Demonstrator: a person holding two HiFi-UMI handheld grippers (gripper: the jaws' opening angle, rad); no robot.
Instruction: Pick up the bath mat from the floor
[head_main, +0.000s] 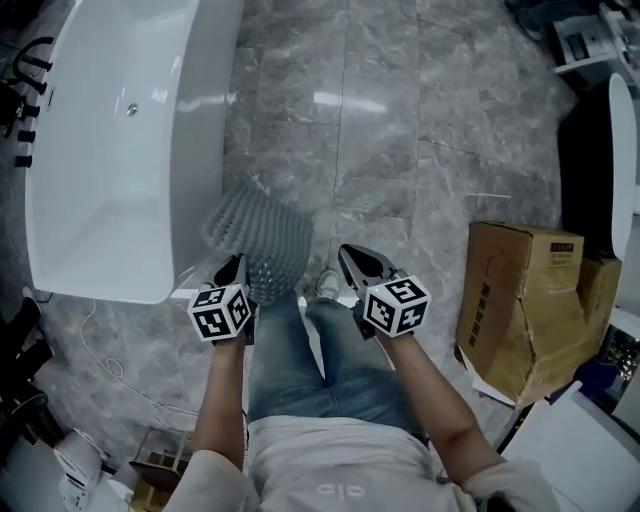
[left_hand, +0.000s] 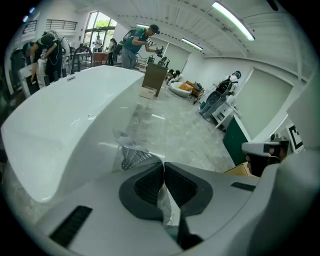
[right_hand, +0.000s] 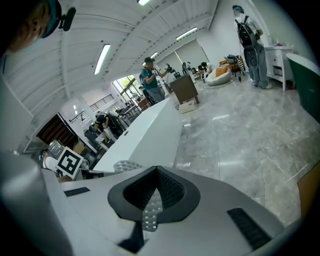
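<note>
The bath mat (head_main: 258, 232) is grey, see-through and studded. It hangs off the floor in front of my knees, beside the bathtub's near end. My left gripper (head_main: 237, 266) is shut on the mat's near edge; in the left gripper view a clear strip of mat (left_hand: 168, 204) is pinched behind the closed jaws (left_hand: 163, 166), and the rest of it (left_hand: 133, 156) droops beyond. My right gripper (head_main: 350, 258) is also shut on the mat: a studded strip (right_hand: 149, 212) sits between its closed jaws (right_hand: 156, 171).
A long white bathtub (head_main: 110, 150) lies at the left on the grey marble floor (head_main: 400, 130). A torn cardboard box (head_main: 520, 300) stands at the right, with another white fixture (head_main: 622, 150) at the right edge. My legs and shoes (head_main: 325, 285) are below the grippers.
</note>
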